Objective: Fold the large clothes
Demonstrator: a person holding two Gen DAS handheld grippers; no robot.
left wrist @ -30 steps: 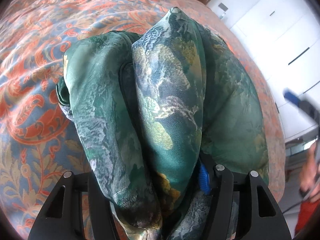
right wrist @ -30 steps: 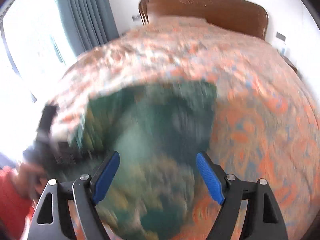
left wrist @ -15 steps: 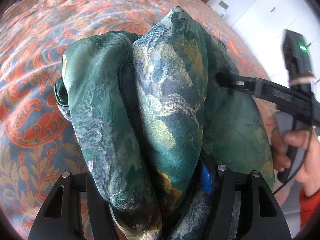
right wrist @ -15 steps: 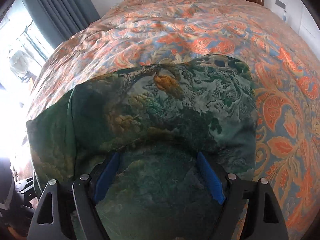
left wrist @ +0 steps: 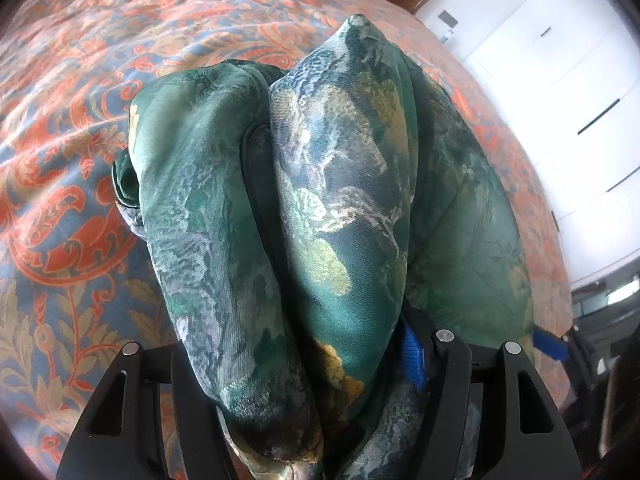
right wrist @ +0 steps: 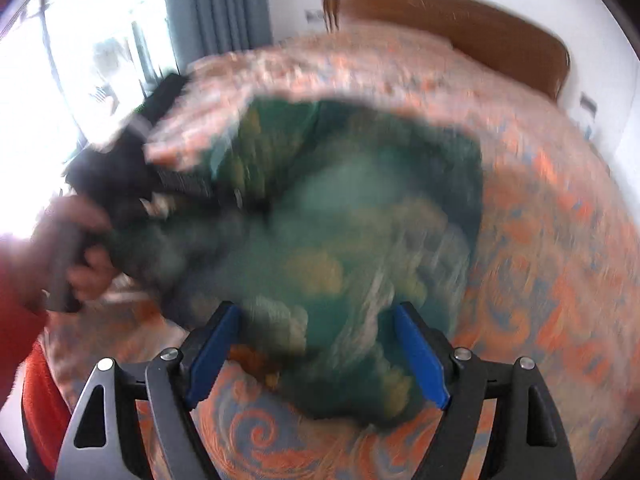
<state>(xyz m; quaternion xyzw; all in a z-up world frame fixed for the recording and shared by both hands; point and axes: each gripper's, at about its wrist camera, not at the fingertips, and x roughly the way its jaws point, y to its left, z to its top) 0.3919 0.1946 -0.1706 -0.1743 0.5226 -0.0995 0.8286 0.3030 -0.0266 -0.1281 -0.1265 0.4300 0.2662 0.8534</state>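
Over the bedspread (left wrist: pixel 72 208), left tool (left wrist: pixel 304 384) clenches green garment (left wrist: pixel 340 200); right tool (right wrist: pixel 316 356) gapes.

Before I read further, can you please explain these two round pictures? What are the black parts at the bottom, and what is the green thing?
A person holds a two-finger gripper in each hand; each carries a wide-angle camera looking along its fingers. One picture is from the left gripper, the other from the right gripper. The green thing is a patterned garment lying on a bed with an orange and blue bedspread. The left gripper is closed on a bunch of the cloth. The right gripper is open and holds nothing; its picture is blurred. The wooden headboard stands behind.
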